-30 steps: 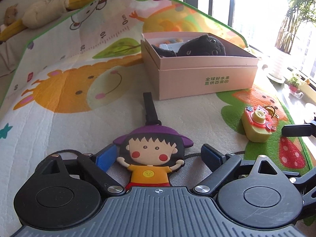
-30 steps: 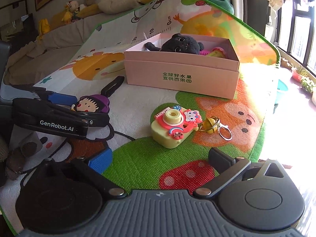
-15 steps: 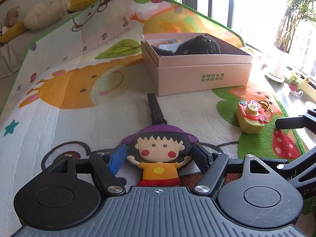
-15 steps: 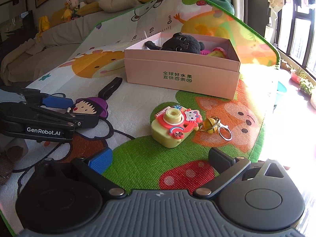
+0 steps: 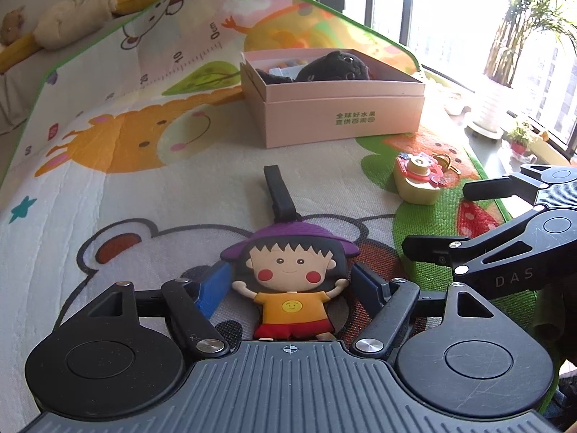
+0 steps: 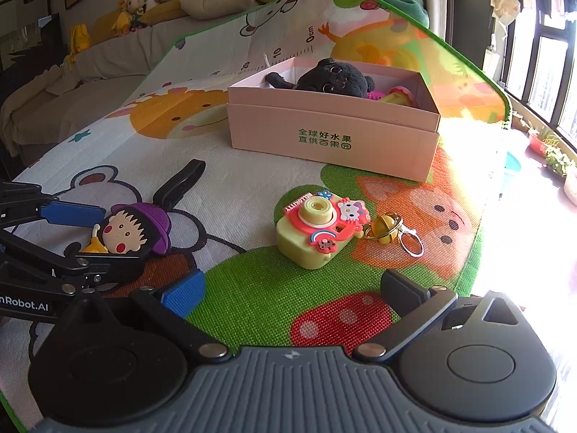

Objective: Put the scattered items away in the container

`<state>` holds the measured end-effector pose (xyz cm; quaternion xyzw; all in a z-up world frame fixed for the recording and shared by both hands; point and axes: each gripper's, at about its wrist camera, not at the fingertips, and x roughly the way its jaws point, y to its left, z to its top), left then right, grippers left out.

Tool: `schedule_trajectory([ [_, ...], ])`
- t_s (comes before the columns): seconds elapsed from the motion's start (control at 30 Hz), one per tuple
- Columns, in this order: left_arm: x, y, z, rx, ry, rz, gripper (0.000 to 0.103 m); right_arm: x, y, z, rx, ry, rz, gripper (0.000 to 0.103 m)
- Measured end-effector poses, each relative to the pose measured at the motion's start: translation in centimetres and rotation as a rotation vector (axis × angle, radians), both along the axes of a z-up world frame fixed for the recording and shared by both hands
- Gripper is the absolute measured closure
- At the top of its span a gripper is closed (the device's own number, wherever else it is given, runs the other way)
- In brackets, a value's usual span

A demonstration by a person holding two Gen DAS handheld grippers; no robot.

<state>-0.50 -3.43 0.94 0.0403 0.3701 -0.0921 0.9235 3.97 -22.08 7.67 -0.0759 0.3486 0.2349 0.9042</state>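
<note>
Left gripper (image 5: 288, 285) jaws opening, cartoon-girl tag (image 5: 290, 281) between them on the mat (image 5: 144, 198); pink box (image 5: 339, 115) at 12 o'clock. Right gripper (image 6: 292, 288) released, toy camera (image 6: 317, 231) at 12 o'clock

Both wrist views look low, obliquely down across the play mat (image 5: 144, 195), sharing the pink box (image 6: 324, 126).

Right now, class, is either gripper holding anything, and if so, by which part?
The left gripper has the flat doll tag between its opening jaws, at the arms and body; a firm hold cannot be told. The right gripper is open and holds nothing.
</note>
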Motion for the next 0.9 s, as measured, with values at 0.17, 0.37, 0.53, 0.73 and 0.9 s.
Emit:
schedule_trajectory([
  [0.17,-0.4,0.1,-0.6,0.006,-0.026,0.02,0.008,-0.1,-0.5,0.3,0.026,-0.01,-0.016,0.0],
  [0.37,-0.8,0.1,-0.8,0.002,-0.055,0.019,0.006,-0.8,-0.5,1.4,-0.033,-0.162,0.039,0.0],
  [0.53,-0.8,0.0,-1.0,-0.005,-0.057,0.01,0.002,0.6,-0.3,1.6,0.021,-0.016,0.098,0.0],
  [0.73,-1.0,0.1,-1.0,-0.006,-0.059,0.011,0.001,1.7,1.4,1.7,0.238,0.094,0.189,0.0],
  [0.9,-1.0,0.0,-1.0,-0.001,-0.058,0.01,0.0,0.0,1.8,3.7,0.166,-0.1,0.223,0.0],
])
